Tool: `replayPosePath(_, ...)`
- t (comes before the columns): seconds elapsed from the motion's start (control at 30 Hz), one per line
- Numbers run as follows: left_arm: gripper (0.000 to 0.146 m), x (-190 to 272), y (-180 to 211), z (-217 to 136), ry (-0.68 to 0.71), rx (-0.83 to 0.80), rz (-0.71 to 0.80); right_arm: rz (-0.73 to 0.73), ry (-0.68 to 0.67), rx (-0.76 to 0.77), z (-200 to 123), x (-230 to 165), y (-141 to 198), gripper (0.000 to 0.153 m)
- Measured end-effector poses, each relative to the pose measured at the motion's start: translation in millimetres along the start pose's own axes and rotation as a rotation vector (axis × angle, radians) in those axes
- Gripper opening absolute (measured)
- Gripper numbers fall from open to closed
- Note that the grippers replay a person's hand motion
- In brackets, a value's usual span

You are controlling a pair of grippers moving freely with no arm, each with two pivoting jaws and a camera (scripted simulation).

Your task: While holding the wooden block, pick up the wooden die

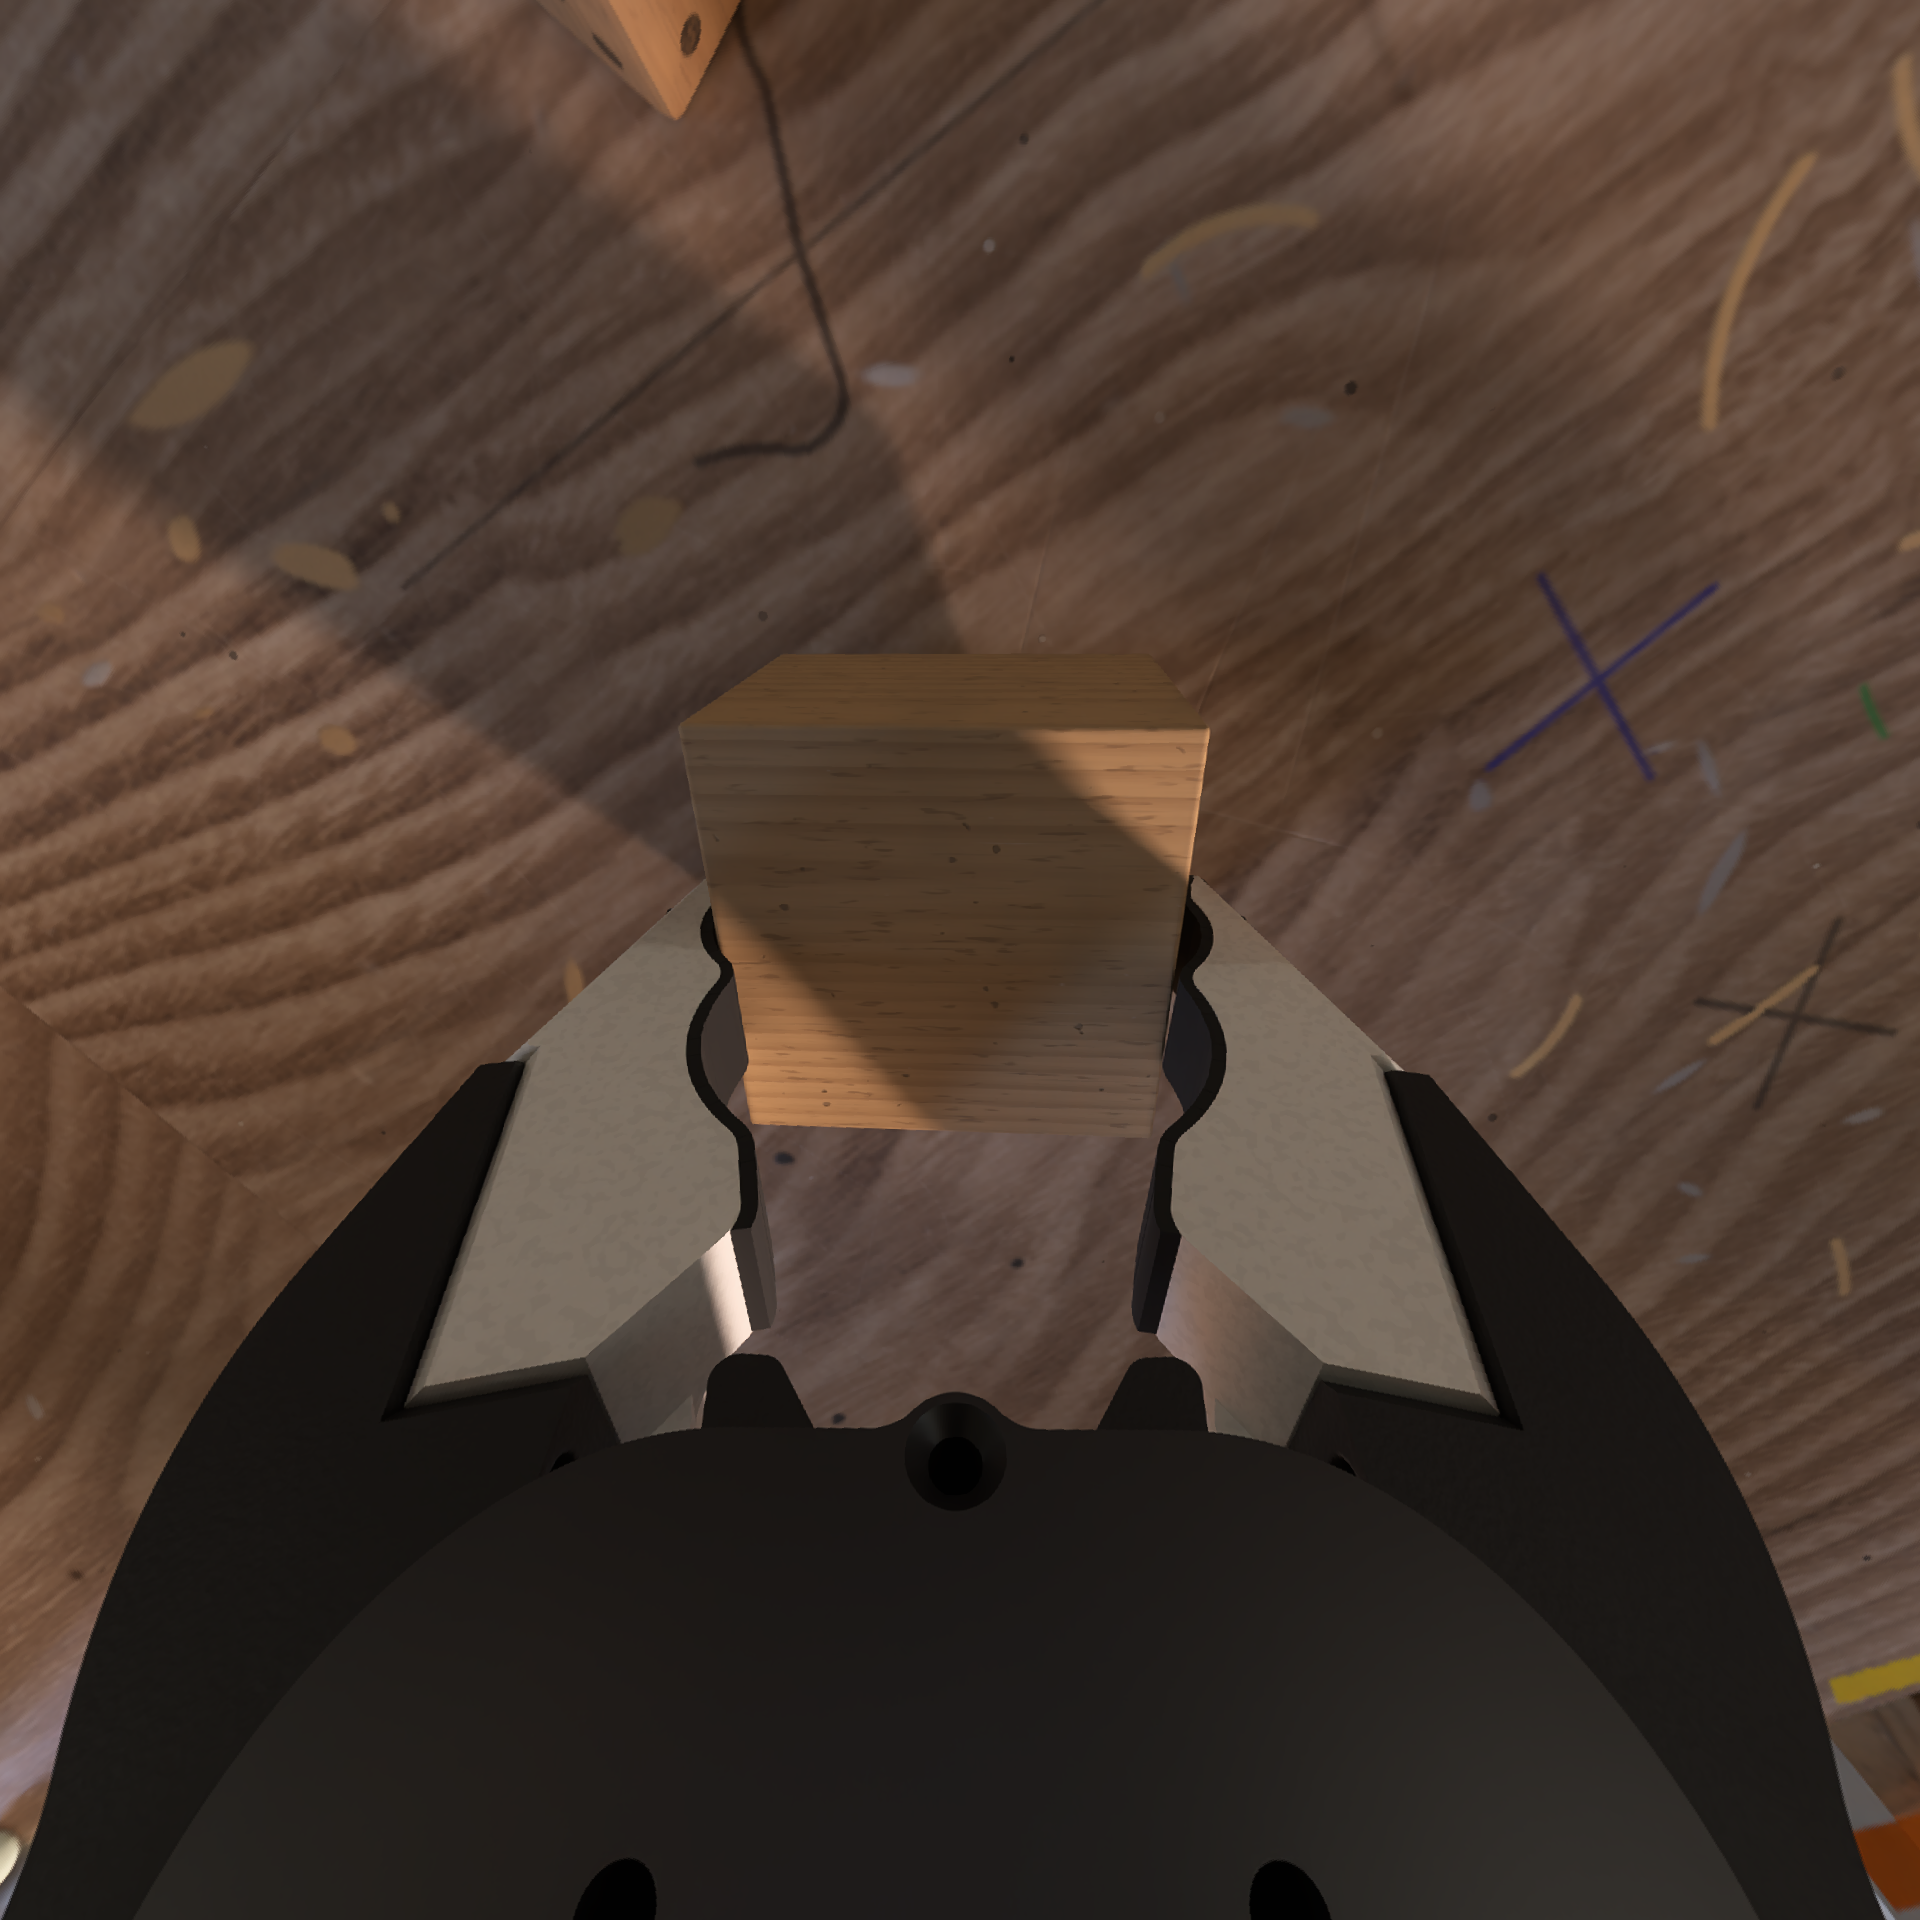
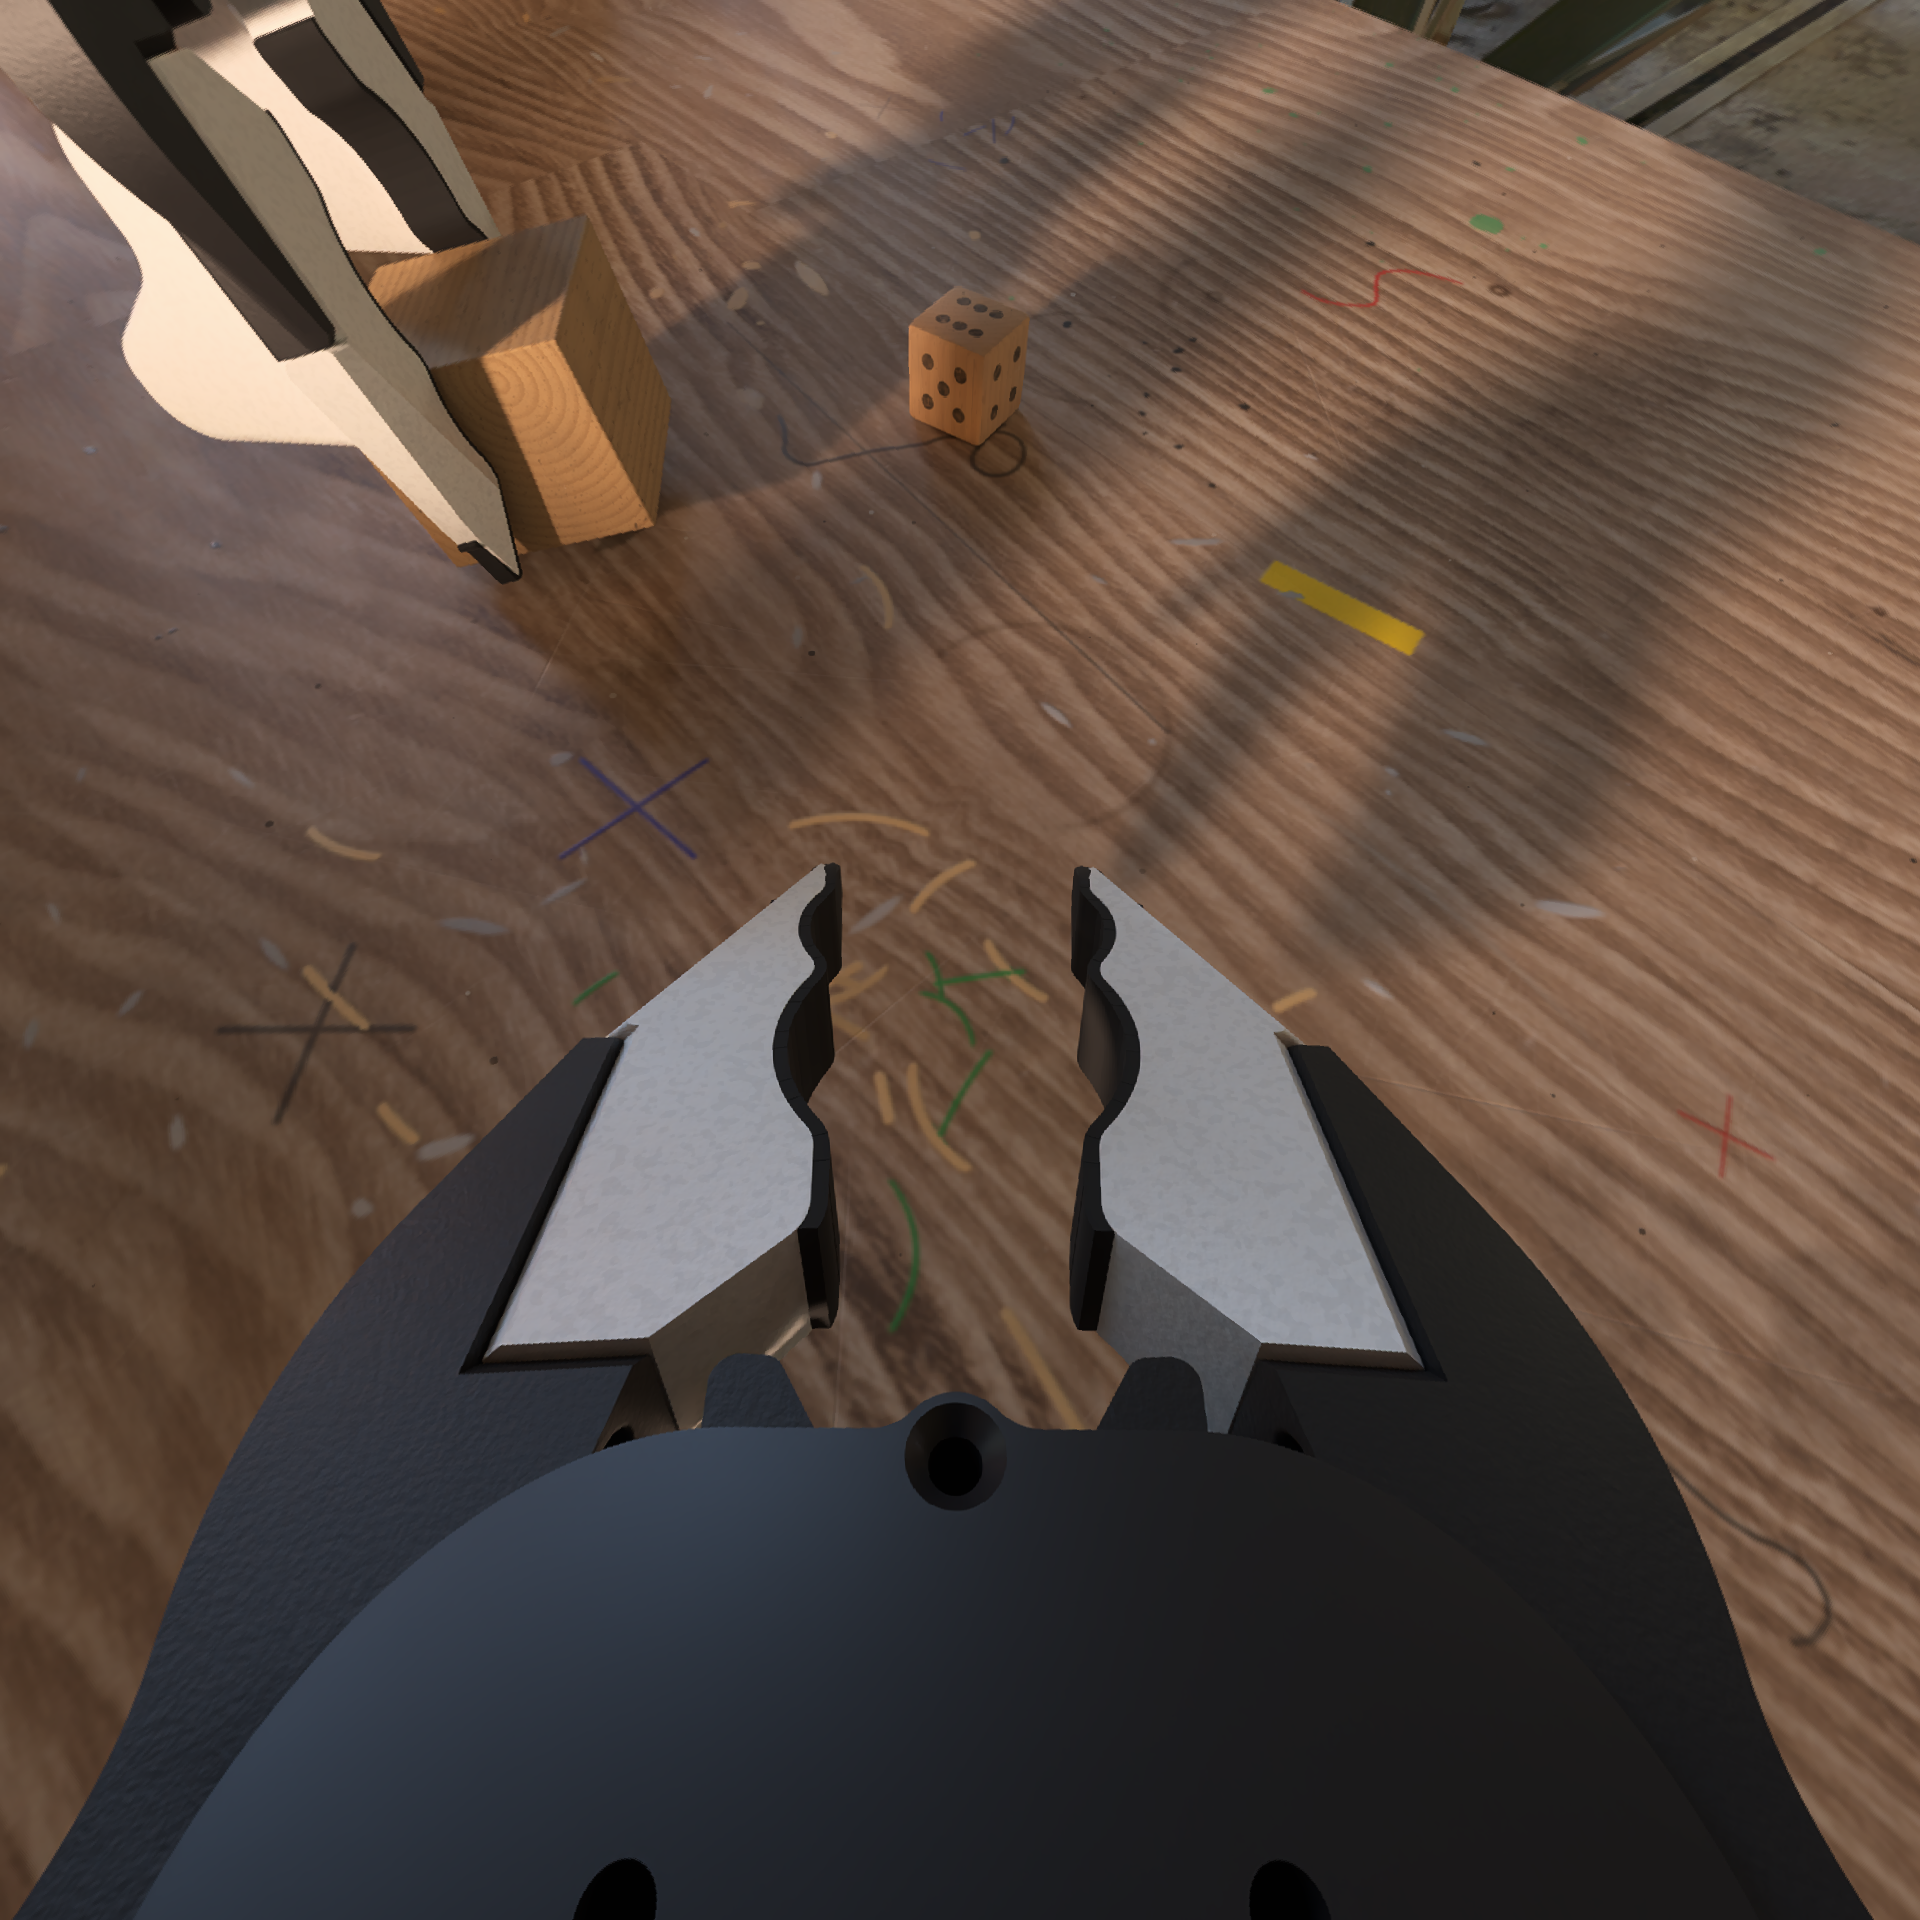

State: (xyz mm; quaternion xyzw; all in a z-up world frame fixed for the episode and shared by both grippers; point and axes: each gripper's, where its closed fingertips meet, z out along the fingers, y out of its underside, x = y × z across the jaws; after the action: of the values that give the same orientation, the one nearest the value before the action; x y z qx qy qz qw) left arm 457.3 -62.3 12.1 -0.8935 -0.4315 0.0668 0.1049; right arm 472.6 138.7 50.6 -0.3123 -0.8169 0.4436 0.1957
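My left gripper [image 1: 951,891] is shut on the pale wooden block [image 1: 945,904], with its two pads pressed on the block's left and right sides. The right wrist view shows the same block [image 2: 561,395] at the upper left, held upright at or just above the wooden table [image 2: 1351,831], with one of the left gripper's fingers [image 2: 416,416] in front of it. The wooden die [image 2: 966,358] with black pips sits on the table to the right of the block; one corner of it shows in the left wrist view [image 1: 670,47]. My right gripper [image 2: 956,883] is open and empty, well short of the die.
A yellow strip [image 2: 1340,608] lies flat on the table right of the die. Pen crosses and scribbles mark the tabletop. The table's far edge [image 2: 1621,114] runs across the upper right. An orange object [image 1: 1891,1849] shows at the lower right corner.
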Motion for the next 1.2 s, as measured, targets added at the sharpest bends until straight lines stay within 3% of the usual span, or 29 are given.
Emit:
replayPosePath(0.13, 0.082, 6, -10, -9, 0.012, 0.137, -0.015, -0.001, -0.001, -0.003, 0, 0, 0, 0.044)
replayPosePath(0.43, 0.082, 3, -20, -46, -0.130, 0.700, -0.106, 0.018, -0.027, 0.010, 1, 3, -4, 0.044)
replayPosePath(0.57, 0.082, 11, -13, -48, -0.123, 0.771, -0.119, -0.054, -0.168, 0.016, 7, 4, -32, 0.044)
replayPosePath(0.63, 0.082, 12, -11, -49, -0.114, 0.791, -0.115, -0.162, -0.286, -0.042, 16, 6, -57, 0.046)
replayPosePath(0.73, 0.082, 13, -7, -52, -0.116, 0.828, -0.120, -0.440, -0.373, -0.160, 44, 10, -101, 0.048)
replayPosePath(0.83, 0.082, 13, -4, -57, -0.117, 0.882, -0.148, -0.676, -0.420, -0.269, 94, 8, -130, 0.048)
replayPosePath(1.0, 0.082, 17, 0, -71, -0.106, 0.930, -0.163, -0.873, -0.475, -0.516, 171, 10, -113, 0.049)
replayPosePath(1.2, 0.082, 18, 6, -75, -0.077, 0.938, -0.170, -0.912, -0.495, -0.644, 201, 9, -86, 0.047)
